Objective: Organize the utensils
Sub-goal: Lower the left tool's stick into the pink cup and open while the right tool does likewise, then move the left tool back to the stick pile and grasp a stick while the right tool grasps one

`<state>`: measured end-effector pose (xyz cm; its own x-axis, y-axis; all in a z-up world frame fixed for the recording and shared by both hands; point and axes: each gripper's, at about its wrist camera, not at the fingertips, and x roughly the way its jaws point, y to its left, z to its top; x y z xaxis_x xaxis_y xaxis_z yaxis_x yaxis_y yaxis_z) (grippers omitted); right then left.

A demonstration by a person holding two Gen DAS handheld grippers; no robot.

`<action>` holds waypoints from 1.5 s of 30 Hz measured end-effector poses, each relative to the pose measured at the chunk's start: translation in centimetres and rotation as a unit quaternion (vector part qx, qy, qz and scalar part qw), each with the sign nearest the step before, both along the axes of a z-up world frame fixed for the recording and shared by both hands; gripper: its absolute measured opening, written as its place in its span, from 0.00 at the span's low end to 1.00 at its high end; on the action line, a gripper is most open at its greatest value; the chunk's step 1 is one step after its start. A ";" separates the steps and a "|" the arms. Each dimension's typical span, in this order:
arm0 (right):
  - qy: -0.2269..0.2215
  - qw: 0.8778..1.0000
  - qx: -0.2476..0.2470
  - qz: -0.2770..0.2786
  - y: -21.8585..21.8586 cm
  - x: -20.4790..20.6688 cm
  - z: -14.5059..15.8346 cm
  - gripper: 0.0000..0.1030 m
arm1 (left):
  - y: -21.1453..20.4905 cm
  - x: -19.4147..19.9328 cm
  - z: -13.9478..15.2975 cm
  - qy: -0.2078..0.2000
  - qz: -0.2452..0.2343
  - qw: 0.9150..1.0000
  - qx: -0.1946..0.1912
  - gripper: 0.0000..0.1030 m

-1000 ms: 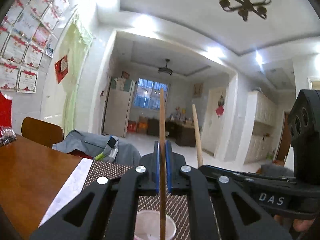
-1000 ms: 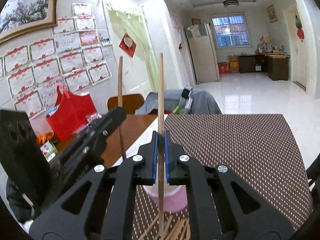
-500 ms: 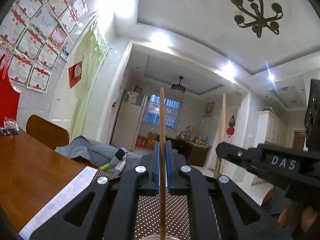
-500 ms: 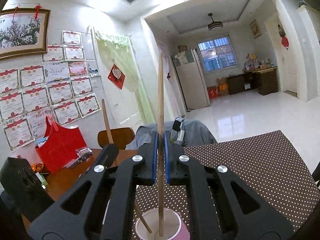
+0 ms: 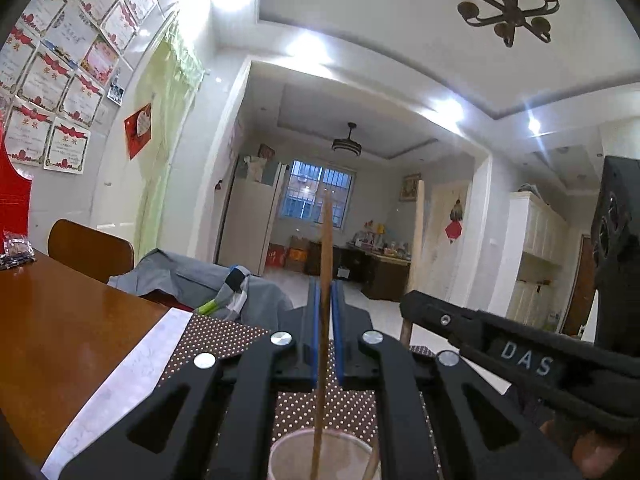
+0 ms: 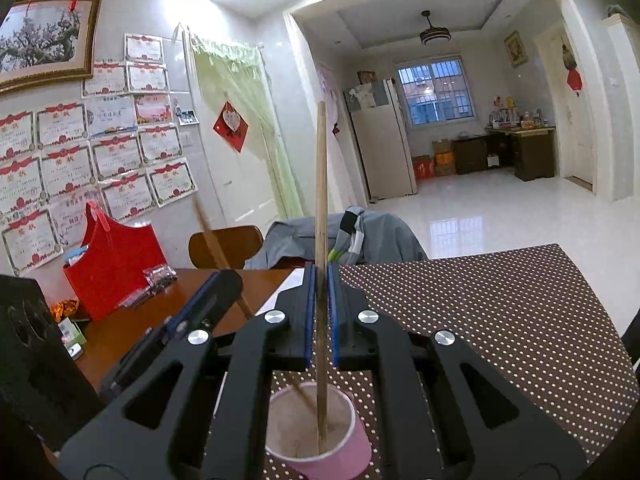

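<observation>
Over a dotted brown mat (image 6: 500,320) on the wooden table (image 5: 60,332), both grippers meet above a pink cup (image 6: 320,432). Clenched on a wooden chopstick (image 6: 321,208), the right gripper (image 6: 321,316) holds it upright, its lower end down inside the cup. Likewise, the left gripper (image 5: 326,328) is clamped on a second chopstick (image 5: 326,240), also upright, whose lower end dips into the same cup, seen at the bottom edge of the left view. From the right camera that second chopstick slants behind the left gripper's black body; whether either tip touches the cup's bottom is hard to tell. Beyond the mat, a red bag (image 6: 116,264) stands on the table near the wall, and a grey jacket (image 6: 372,240) is draped over a chair.
</observation>
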<state>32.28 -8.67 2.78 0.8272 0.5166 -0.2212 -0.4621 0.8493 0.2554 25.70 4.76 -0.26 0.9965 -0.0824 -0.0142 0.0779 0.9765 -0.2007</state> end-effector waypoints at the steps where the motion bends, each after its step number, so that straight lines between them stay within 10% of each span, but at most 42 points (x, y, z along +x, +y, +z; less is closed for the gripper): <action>1: 0.002 1.000 -0.001 0.000 -0.1 -0.1 0.0 0.07 | 0.0 -0.2 0.0 0.002 0.000 1.000 0.002 0.07; 24: 0.056 0.998 -0.014 -0.002 -1.0 -2.4 -2.3 0.07 | 0.1 -3.8 0.9 0.062 -0.001 0.998 0.032 0.50; 45: 0.084 0.994 -0.063 -0.020 -3.9 -6.2 -3.1 0.21 | 0.7 -7.8 -0.9 0.164 -0.001 0.985 0.053 0.53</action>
